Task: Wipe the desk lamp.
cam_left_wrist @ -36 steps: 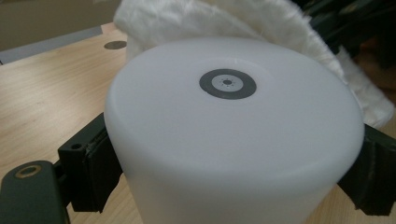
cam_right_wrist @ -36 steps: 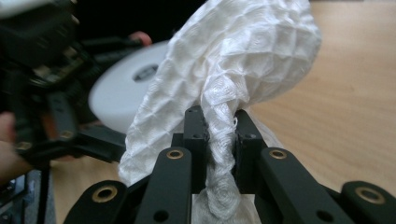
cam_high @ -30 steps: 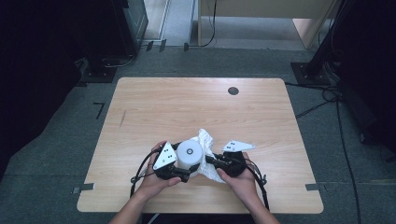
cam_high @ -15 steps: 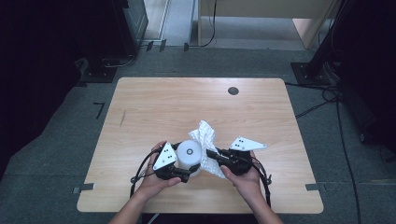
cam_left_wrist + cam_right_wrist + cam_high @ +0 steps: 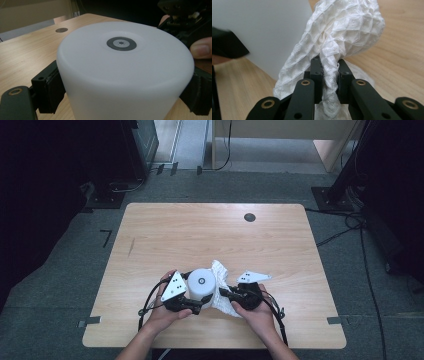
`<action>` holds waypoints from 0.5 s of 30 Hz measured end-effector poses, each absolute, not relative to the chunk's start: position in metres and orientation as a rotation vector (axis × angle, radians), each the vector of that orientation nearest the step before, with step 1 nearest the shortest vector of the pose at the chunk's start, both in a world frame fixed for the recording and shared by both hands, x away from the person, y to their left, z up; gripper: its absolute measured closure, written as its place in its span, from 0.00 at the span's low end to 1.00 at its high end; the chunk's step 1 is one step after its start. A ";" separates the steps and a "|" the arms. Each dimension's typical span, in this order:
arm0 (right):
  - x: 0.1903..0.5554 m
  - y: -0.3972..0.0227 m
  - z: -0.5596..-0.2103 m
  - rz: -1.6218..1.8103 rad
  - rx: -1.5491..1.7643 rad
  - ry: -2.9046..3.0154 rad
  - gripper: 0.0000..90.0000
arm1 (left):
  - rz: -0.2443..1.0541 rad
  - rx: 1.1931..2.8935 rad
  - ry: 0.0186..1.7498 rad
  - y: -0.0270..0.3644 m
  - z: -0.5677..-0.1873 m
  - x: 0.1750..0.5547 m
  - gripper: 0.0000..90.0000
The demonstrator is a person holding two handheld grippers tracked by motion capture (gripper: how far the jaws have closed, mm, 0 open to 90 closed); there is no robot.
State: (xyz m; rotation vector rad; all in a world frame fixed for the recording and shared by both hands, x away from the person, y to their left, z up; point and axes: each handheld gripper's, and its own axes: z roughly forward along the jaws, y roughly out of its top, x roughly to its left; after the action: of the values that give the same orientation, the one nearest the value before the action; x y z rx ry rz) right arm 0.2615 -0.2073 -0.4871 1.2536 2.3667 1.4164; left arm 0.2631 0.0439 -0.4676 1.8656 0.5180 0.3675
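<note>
A: Cloth [image 5: 342, 35] is what we work with, right? Where is it?

B: It is white and bumpy. We pinch a bunch of it tight in our right gripper [image 5: 329, 72]. Its jaws are almost shut on it.

A: And the pot [image 5: 202, 283]?

B: The white pot stands upside down on the table [image 5: 210, 235], near our edge. Our left gripper [image 5: 186, 301] hugs it from the left. One jaw sits on each side of the pot and both press on the wall, so we hold it still.

A: Which way is the pot from the cloth?

B: In the high view the pot is just left of our right gripper [image 5: 231, 296]. The cloth touches the pot's right side and runs up along its wall. Some cloth lies flat on the table below.

A: So which hand is nearer the cloth?

B: The right one. It has it already. We think the next rub goes left, into the pot's side.

A: Could the pot tip?

B: Maybe, if we push hard. Our left grip should stop that.
</note>
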 end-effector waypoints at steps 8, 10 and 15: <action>0.258 -0.214 -0.469 1.526 1.221 2.294 0.88 | 0.374 1.867 0.522 0.044 -0.469 0.264 0.10; 0.255 -0.218 -0.455 1.582 1.181 2.250 0.88 | 0.371 1.872 0.522 0.043 -0.470 0.264 0.10; 0.252 -0.223 -0.443 1.605 1.146 2.221 0.88 | 0.372 1.882 0.511 0.041 -0.473 0.265 0.10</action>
State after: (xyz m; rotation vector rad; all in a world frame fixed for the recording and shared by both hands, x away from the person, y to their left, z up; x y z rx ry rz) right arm 0.2518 -0.2230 -0.4426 1.1458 2.2208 1.6049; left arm 0.2652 0.0406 -0.4728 1.8815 0.5106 0.3718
